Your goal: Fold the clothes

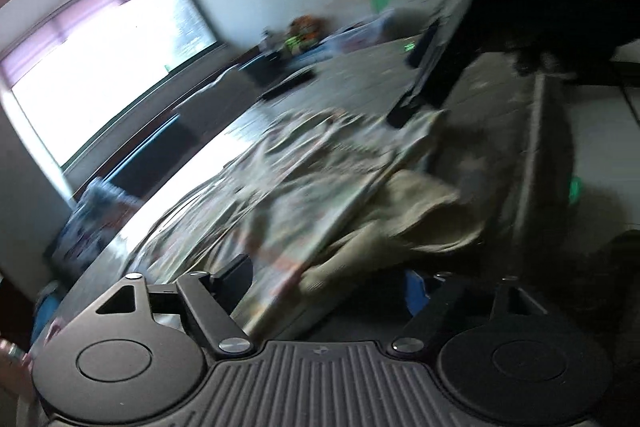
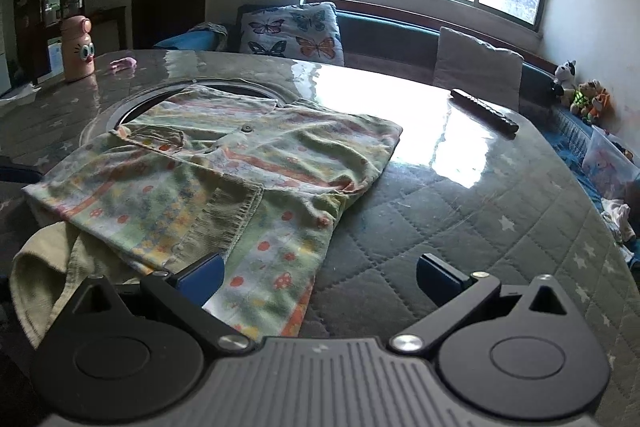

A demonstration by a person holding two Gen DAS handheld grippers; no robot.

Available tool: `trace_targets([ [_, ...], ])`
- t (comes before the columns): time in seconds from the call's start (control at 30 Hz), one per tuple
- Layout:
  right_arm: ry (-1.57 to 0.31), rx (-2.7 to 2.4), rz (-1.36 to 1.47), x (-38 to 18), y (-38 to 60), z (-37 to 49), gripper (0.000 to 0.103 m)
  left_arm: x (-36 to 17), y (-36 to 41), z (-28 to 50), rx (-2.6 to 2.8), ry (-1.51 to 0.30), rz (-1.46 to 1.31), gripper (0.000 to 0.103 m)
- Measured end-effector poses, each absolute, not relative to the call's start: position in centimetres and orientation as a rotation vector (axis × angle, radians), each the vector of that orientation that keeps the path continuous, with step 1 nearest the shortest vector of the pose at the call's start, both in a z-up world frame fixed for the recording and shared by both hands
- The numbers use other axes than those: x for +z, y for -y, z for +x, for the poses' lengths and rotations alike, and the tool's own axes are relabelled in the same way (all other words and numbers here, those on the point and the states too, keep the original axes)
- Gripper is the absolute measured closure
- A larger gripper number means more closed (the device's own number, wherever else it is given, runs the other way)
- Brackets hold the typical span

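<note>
**Patterned shirt lies folded on the round table, right gripper spread over its near edge**

At the far left of the right wrist view, a pink bottle point(image 2: 76, 49) stands upright on the table point(image 2: 460, 211), with a small pink item point(image 2: 124, 64) just beside it. The patterned shirt point(image 2: 224, 179) lies folded on the table's left half, its far end covering part of a dark round inset point(image 2: 132, 107). A plain beige garment point(image 2: 36, 267) sticks out from under the shirt's near left corner. The right gripper point(image 2: 320, 277) has its jaws wide apart: the left blue finger sits over the shirt's near edge, and the right one is over the bare quilted cover. Farther right, a dark remote point(image 2: 484, 110) lies on the glossy surface, well apart from the shirt. Soft toys point(image 2: 580, 95) sit on the bench at far right.

The left wrist view is tilted and badly blurred. The left gripper point(image 1: 332, 283) appears spread, with the shirt point(image 1: 304, 195) and the beige cloth point(image 1: 400, 211) between and ahead of its fingers.
</note>
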State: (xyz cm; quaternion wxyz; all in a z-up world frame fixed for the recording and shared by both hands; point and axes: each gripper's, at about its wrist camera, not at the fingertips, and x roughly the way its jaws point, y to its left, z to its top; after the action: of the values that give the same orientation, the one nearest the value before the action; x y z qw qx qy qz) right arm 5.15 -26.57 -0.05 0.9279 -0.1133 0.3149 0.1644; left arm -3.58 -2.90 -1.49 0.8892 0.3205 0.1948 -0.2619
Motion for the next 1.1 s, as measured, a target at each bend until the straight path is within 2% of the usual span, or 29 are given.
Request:
trace_targets([
  [0.1,-0.633,0.355,-0.244,0.4,26.7,4.6,0.0,-1.7,3.7,-3.6,-0.612,-0.386,0.677,0.037],
  [0.17,-0.628,0.374,-0.255,0.6,26.7,4.0,0.003,-1.8,4.1,-3.4,-0.638,-0.387,0.665,0.057],
  [0.23,-0.626,0.395,-0.271,0.7,26.7,3.6,0.006,-1.4,4.0,-2.6,-0.646,-0.406,0.61,0.072],
  [0.37,-0.617,0.458,-0.325,1.1,26.4,2.2,0.012,0.4,3.3,-1.0,-0.619,-0.414,0.499,0.087],
  [0.57,-0.593,0.582,-0.383,1.7,24.6,0.8,0.024,3.1,2.6,2.3,-0.574,-0.428,0.384,0.09],
  [0.77,-0.564,0.674,-0.439,0.9,21.3,1.4,0.042,3.7,2.5,4.1,-0.563,-0.448,0.363,0.09],
  [0.83,-0.587,0.688,-0.439,0.4,20.7,2.2,0.058,3.7,2.3,4.4,-0.56,-0.454,0.359,0.09],
  [0.87,-0.599,0.696,-0.439,0.2,20.4,2.5,0.062,3.6,2.2,4.2,-0.556,-0.455,0.358,0.09],
  [0.93,-0.622,0.709,-0.435,-0.2,19.9,3.3,0.081,3.5,1.8,3.8,-0.547,-0.457,0.355,0.086],
  [1.0,-0.644,0.711,-0.401,-0.1,19.9,3.9,0.085,3.4,1.4,3.5,-0.539,-0.459,0.352,0.086],
  [1.1,-0.653,0.709,-0.348,0.6,20.1,4.5,0.089,3.3,0.8,3.0,-0.526,-0.461,0.348,0.076],
])
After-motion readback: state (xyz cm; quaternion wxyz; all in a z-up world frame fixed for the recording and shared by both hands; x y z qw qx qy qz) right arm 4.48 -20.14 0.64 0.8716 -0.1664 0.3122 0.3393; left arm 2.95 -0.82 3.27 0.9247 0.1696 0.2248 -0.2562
